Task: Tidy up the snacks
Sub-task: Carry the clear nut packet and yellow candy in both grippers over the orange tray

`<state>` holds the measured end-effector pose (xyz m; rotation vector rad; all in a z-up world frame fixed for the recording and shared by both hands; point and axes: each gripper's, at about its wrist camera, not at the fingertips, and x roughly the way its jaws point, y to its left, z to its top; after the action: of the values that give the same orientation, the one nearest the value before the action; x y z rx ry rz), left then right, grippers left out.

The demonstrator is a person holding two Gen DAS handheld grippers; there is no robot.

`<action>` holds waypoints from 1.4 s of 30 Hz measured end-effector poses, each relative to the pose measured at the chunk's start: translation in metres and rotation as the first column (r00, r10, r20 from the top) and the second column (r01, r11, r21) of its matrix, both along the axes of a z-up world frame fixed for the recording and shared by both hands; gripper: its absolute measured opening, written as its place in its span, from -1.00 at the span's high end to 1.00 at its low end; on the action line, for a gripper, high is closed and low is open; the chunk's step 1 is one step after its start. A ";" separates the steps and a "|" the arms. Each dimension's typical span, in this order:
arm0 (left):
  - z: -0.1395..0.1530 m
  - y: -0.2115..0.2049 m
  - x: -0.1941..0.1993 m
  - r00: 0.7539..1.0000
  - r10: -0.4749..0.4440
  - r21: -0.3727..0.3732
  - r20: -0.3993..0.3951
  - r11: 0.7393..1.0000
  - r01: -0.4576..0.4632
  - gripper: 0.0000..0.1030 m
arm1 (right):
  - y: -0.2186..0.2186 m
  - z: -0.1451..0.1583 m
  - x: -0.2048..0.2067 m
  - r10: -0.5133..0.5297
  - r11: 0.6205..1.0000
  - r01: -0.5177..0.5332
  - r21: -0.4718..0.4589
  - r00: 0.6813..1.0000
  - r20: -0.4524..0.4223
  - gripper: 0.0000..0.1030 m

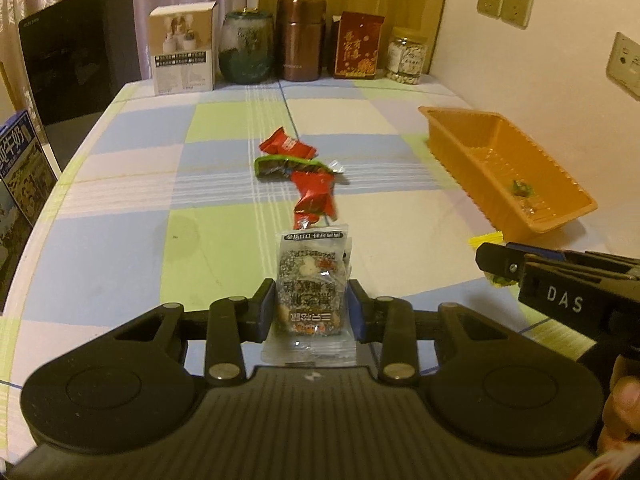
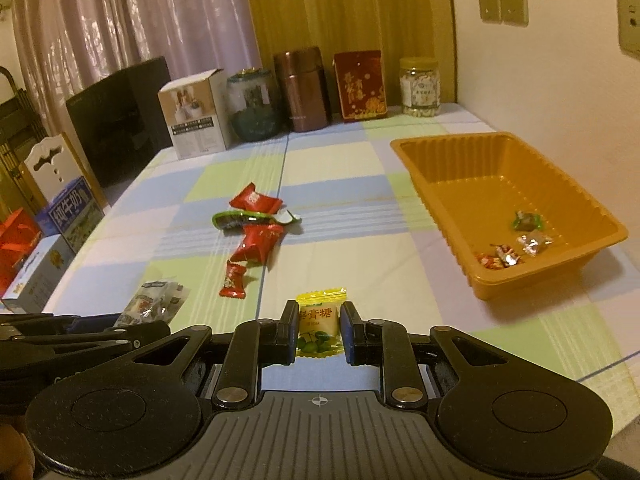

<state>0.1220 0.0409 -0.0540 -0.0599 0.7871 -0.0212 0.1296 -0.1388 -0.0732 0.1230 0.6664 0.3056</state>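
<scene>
My left gripper [image 1: 312, 308] pinches a clear nut-bar packet [image 1: 310, 280]; my right gripper [image 2: 317, 330] holds a yellow candy [image 2: 320, 326]. The orange tray [image 2: 600, 248] at the table's right edge has four candies; I count five snacks [image 2: 256, 224] left mid-table.

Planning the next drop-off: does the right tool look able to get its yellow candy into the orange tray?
Probably yes. The right tool grips the yellow candy, and only bare tablecloth lies between it and the orange tray, whose top is open.
</scene>
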 end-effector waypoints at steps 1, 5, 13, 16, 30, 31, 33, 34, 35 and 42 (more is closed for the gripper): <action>0.003 -0.002 -0.002 1.000 0.001 -0.001 0.003 1.000 -0.001 0.35 | -0.001 0.002 -0.002 -0.001 1.000 0.001 0.000 1.000 0.002 0.57; 0.011 -0.010 -0.007 1.000 -0.002 -0.006 0.015 1.000 0.002 0.35 | -0.008 0.008 -0.011 -0.005 1.000 0.005 0.002 1.000 0.010 0.57; 0.024 -0.025 -0.012 0.999 -0.023 -0.016 0.038 1.000 0.024 0.35 | -0.025 0.020 -0.022 -0.033 0.999 0.033 0.016 0.999 0.028 0.57; 0.027 -0.031 -0.013 0.999 -0.030 -0.014 0.043 0.999 0.031 0.35 | -0.032 0.023 -0.025 -0.047 0.999 0.046 0.021 0.998 0.033 0.57; 0.036 -0.056 -0.015 0.997 -0.061 -0.025 0.051 0.998 0.063 0.35 | -0.062 0.031 -0.030 -0.104 0.994 0.102 0.036 0.994 0.047 0.57; 0.036 -0.058 -0.015 0.997 -0.065 -0.025 0.051 0.997 0.066 0.35 | -0.065 0.032 -0.030 -0.108 0.994 0.107 0.037 0.993 0.047 0.57; 0.036 -0.062 -0.014 0.996 -0.072 -0.026 0.050 0.997 0.074 0.35 | -0.069 0.033 -0.031 -0.119 0.992 0.117 0.039 0.992 0.049 0.57; 0.036 -0.064 -0.014 0.996 -0.077 -0.026 0.050 0.997 0.078 0.35 | -0.072 0.034 -0.031 -0.124 0.992 0.122 0.040 0.991 0.050 0.57; 0.036 -0.066 -0.013 0.995 -0.081 -0.027 0.049 0.996 0.082 0.35 | -0.075 0.035 -0.031 -0.130 0.991 0.128 0.040 0.990 0.051 0.57; 0.039 -0.081 -0.008 0.992 -0.113 -0.038 0.051 0.993 0.115 0.35 | -0.094 0.036 -0.030 -0.166 0.986 0.165 0.035 0.985 0.049 0.57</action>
<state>0.1145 -0.0403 -0.0152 -0.0532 0.7406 -0.1462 0.0994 -0.2324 -0.0367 0.1982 0.5960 0.1584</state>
